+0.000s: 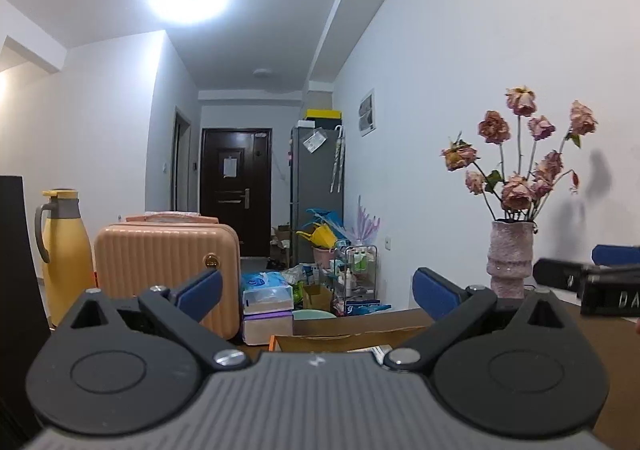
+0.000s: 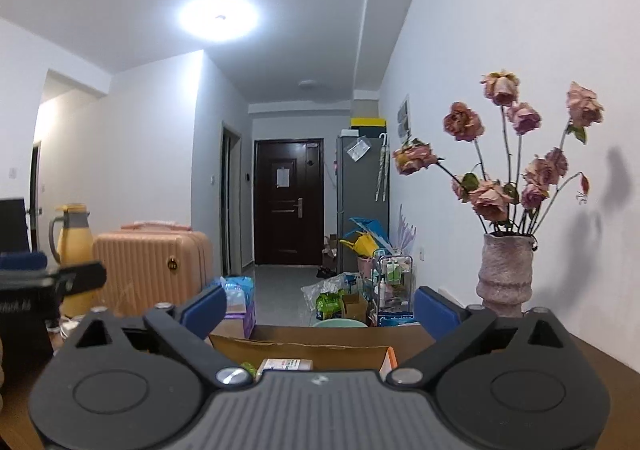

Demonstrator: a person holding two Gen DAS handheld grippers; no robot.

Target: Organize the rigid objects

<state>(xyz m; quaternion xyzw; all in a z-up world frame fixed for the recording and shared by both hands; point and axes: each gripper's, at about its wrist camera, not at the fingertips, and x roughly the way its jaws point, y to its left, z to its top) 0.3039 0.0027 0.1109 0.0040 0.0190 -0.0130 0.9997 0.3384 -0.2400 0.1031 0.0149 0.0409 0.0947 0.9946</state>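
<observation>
Left gripper (image 1: 316, 286) is spread wide, blue pads (image 1: 200, 288) apart with nothing between them, pointing level across the room. Right gripper (image 2: 320, 304) matches it, jaws released and empty. Just below and ahead of the left gripper's fingers lies a cardboard box (image 1: 344, 336) on the brown table (image 1: 616, 350), its open top facing up. From the right wrist view the same box sits under the fingers, and a small printed carton (image 2: 286, 364) shows inside it, right against the gripper body, with something green beside it that I can't make out. Off to the right of both grippers stands a pink vase (image 2: 505, 274) of dried roses (image 2: 520, 154) near the wall. To the left, a peach suitcase (image 1: 166, 276) and a yellow flask (image 1: 64, 250) just beside it. Straight beyond the table edge, tissue packs (image 1: 266, 292) and clutter on the floor, then a grey fridge (image 1: 318, 178) and a dark door (image 1: 236, 186) far down the hall.
</observation>
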